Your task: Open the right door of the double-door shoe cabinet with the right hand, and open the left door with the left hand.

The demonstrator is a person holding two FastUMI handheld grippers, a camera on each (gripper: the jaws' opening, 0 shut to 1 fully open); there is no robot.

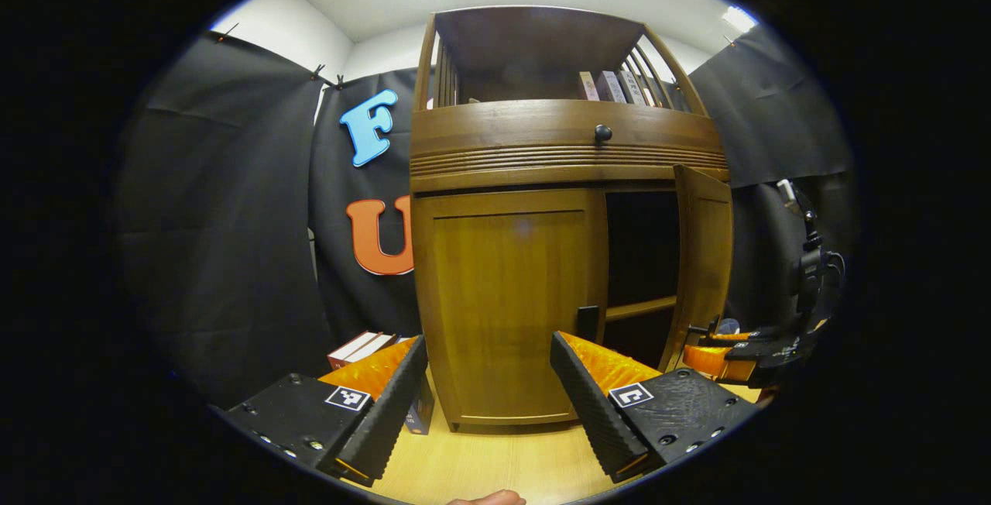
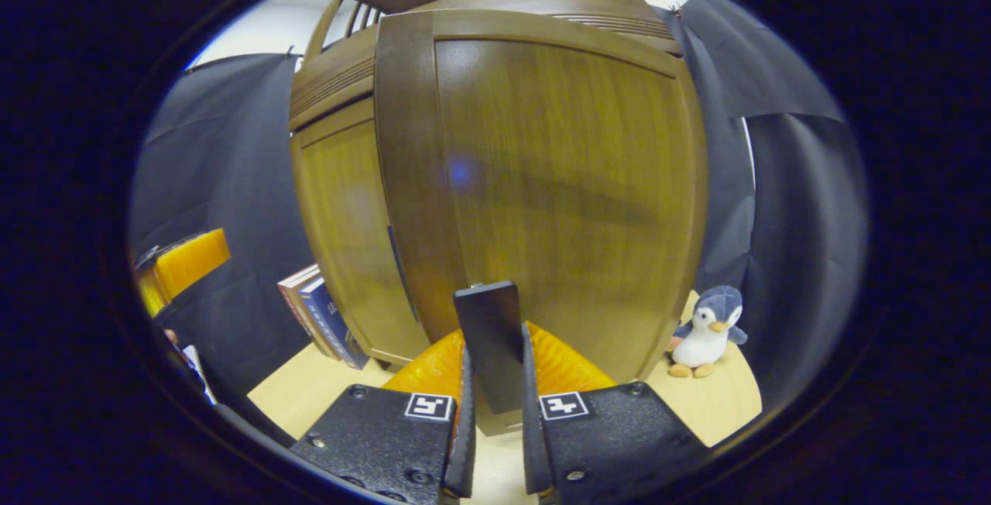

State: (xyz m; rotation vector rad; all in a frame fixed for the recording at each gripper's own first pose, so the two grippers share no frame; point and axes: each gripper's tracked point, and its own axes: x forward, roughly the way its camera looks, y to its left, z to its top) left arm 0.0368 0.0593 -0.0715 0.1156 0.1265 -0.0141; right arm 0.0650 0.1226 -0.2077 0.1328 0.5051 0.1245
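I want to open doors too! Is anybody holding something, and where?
The right gripper pinches the right door by its handle. The left gripper holds nothing.

a staged recording booth dressed as a home corner: black cloth (image 1: 232,218) hangs as walls behind a wooden shoe cabinet (image 1: 542,156) ahead of the left gripper, books (image 1: 360,346) stand beside its base, and a plush penguin (image 2: 706,332) sits on the pale floor (image 1: 495,458)
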